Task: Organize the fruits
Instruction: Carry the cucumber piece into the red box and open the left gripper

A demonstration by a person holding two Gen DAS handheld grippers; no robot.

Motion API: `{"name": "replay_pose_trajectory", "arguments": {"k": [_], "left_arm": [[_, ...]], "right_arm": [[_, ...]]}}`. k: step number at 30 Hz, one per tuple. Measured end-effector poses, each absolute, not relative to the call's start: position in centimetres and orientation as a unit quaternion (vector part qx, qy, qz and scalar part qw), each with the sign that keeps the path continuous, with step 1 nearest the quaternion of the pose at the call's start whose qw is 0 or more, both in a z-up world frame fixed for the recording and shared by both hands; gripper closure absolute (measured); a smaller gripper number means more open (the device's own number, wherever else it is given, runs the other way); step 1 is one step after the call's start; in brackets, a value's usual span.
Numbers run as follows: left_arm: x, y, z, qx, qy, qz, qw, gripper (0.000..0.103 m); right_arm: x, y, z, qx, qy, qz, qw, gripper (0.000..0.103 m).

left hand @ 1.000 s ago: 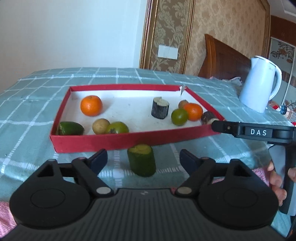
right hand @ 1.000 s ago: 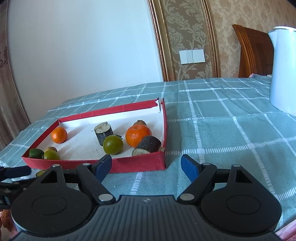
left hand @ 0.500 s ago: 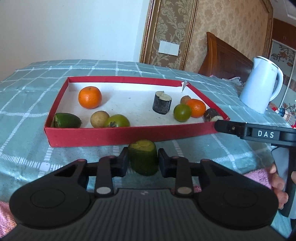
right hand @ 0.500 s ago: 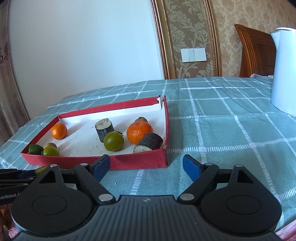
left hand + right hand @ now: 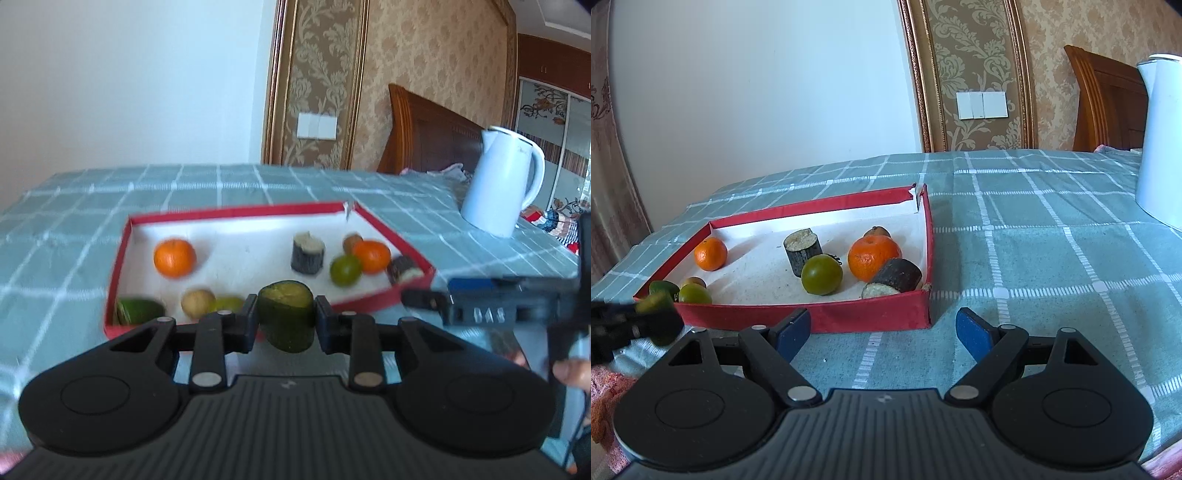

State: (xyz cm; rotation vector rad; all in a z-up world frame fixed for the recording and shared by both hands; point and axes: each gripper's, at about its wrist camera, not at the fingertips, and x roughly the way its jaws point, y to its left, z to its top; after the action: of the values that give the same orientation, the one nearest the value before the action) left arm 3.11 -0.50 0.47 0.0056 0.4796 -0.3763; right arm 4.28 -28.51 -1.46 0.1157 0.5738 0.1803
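Note:
My left gripper (image 5: 285, 317) is shut on a dark green cut fruit piece (image 5: 287, 315), lifted in front of the near wall of the red tray (image 5: 369, 306). Inside the tray lie two oranges (image 5: 174, 257) (image 5: 371, 256), green round fruits (image 5: 345, 270), a yellowish fruit (image 5: 197, 301), a green piece (image 5: 138, 311) and dark cut stumps (image 5: 307, 252). In the right wrist view the held piece (image 5: 661, 319) shows at the far left. My right gripper (image 5: 882, 328) stands open over the cloth, just before the red tray (image 5: 879, 317), with nothing between its fingers.
A white kettle (image 5: 500, 181) stands on the green checked tablecloth (image 5: 1052, 240) to the right of the tray. A wooden headboard (image 5: 424, 133) and papered wall lie behind. A person's fingers (image 5: 570, 373) hold the right gripper's handle at the right edge.
The left gripper closed on the green fruit piece that stood on the cloth and lifted it up toward the tray. The right gripper has stayed still and open.

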Motion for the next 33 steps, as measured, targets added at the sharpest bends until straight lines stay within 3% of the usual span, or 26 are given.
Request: {"name": "replay_pose_trajectory", "arguments": {"k": [15,33], "left_arm": [[12.7,-0.8,-0.6,0.014,0.261,-0.140,0.955,0.075],[15.6,-1.0,-2.4,0.019,0.296,-0.105,0.949,0.075]], "right_arm": [[4.4,-28.0,-1.6,0.049,0.290,0.093,0.951,0.017],[4.3,-27.6,-1.6,0.038,0.293,0.099,0.950,0.017]]}}
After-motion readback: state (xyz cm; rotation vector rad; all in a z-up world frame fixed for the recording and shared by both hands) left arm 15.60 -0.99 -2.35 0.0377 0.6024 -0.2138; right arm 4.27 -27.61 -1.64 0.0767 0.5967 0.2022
